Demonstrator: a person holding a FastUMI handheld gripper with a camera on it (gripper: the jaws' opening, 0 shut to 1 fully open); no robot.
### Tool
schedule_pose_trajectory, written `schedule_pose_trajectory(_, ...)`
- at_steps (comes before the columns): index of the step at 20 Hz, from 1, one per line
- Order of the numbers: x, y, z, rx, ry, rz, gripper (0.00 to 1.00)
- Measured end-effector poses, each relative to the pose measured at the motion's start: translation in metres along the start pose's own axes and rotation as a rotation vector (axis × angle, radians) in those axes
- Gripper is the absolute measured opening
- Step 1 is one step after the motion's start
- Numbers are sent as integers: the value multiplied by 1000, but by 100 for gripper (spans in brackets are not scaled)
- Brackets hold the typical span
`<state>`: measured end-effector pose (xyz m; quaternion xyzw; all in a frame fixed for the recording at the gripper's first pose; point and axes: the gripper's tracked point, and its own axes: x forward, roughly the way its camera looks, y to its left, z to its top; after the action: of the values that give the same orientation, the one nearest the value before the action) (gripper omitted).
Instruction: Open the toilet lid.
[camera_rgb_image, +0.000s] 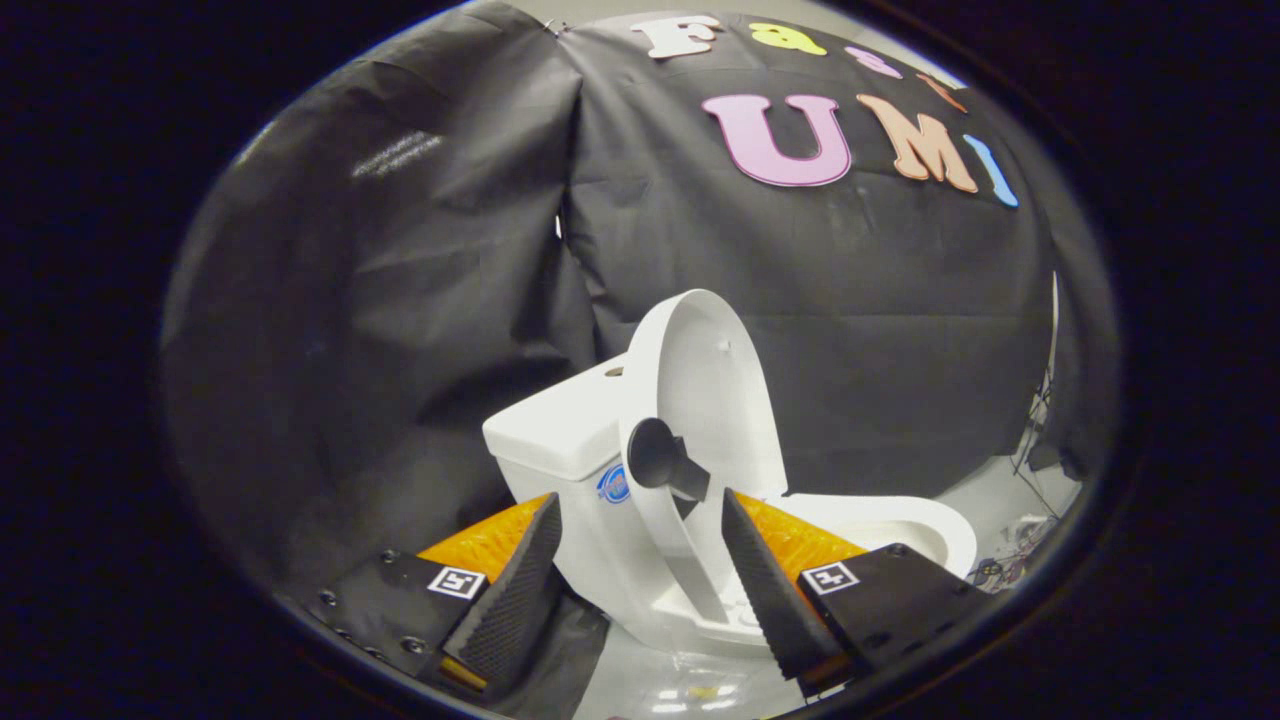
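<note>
Now your gripper (640, 560) stands with fingers spread apart, clasping nothing. Just ahead of them the toilet lid (715, 390) is raised upright against the tank (560, 430), its dark knob (655, 458) facing you, above the bowl (900, 525).

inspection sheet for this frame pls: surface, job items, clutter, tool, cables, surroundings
Surface: pale glossy floor with light glare, dark cloth over part of it near the tool.
Job's things: white toilet; toilet lid raised, standing roughly upright by the tank; dark knob on the lid's edge; bowl exposed.
Clutter: small heap of mixed bits on the floor past the bowl, too small to identify.
Grippers: tool open, fingers spread, the lid's lower edge and the knob between and just ahead of them, not pressed.
Cables: thin wires hanging beyond the bowl.
Surroundings: black cloth wall behind the toilet.
</note>
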<state>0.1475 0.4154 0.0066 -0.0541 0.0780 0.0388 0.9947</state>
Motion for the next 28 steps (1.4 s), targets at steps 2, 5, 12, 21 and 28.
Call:
schedule_pose_trajectory(2, -11, -20, -4, -51, 8, -57, 99)
schedule_pose_trajectory(5, -18, -31, -21, -61, 39, -35, 99)
schedule_pose_trajectory(12, -52, -98, -79, -33, 115, -19, 99)
schedule_pose_trajectory(21, -86, -168, -84, -54, 134, 12, 99)
schedule_pose_trajectory(28, -104, -223, -76, -44, 129, -11, 99)
